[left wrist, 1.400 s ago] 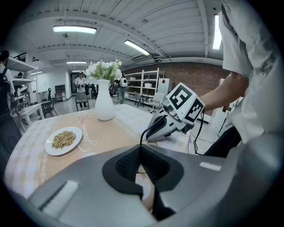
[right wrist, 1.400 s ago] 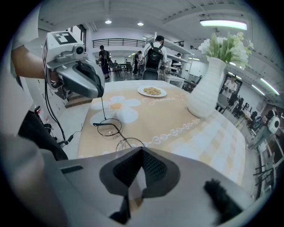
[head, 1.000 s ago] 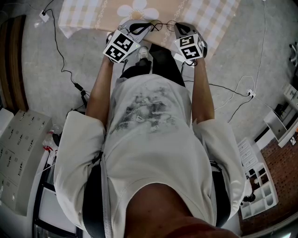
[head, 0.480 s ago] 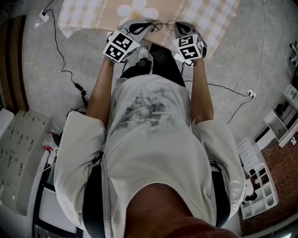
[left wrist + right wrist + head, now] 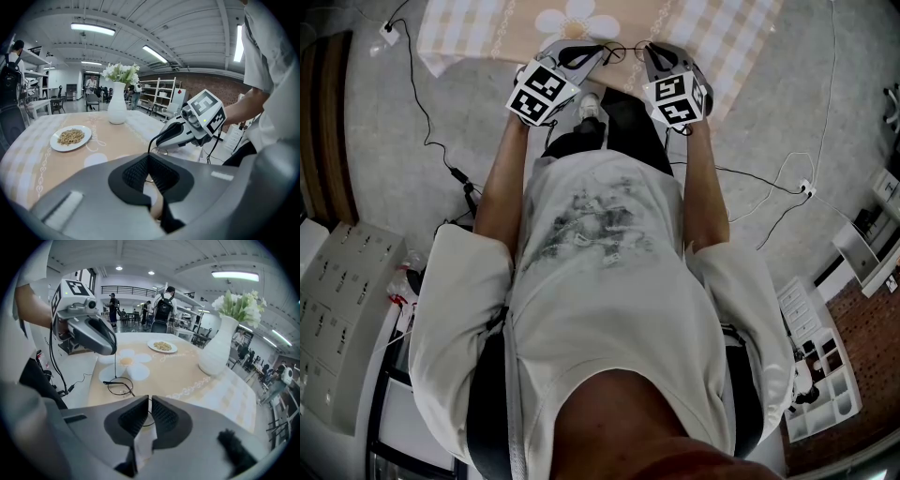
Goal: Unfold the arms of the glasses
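Thin black round-rimmed glasses (image 5: 624, 48) hang just above the table's near edge between my two grippers. My left gripper (image 5: 596, 53) is shut on one thin arm, which runs straight down from its tip (image 5: 113, 350) to the lens (image 5: 120, 386). In its own view the wire rises out of the closed pads (image 5: 149, 165). My right gripper (image 5: 650, 52) is shut on the other side of the glasses, a thin wire standing in the narrow slit between its pads (image 5: 150, 414). Its tip (image 5: 155, 140) faces the left gripper closely.
On the beige checked tablecloth (image 5: 525, 23) stand a white vase with flowers (image 5: 218, 350) (image 5: 117, 107) and a plate of grain (image 5: 71, 137) (image 5: 162, 346), both farther back. Cables (image 5: 431, 112) trail over the floor beside the table. The person's body fills the near side.
My right gripper has edged slightly left, toward the glasses. The left gripper and the glasses have kept their place.
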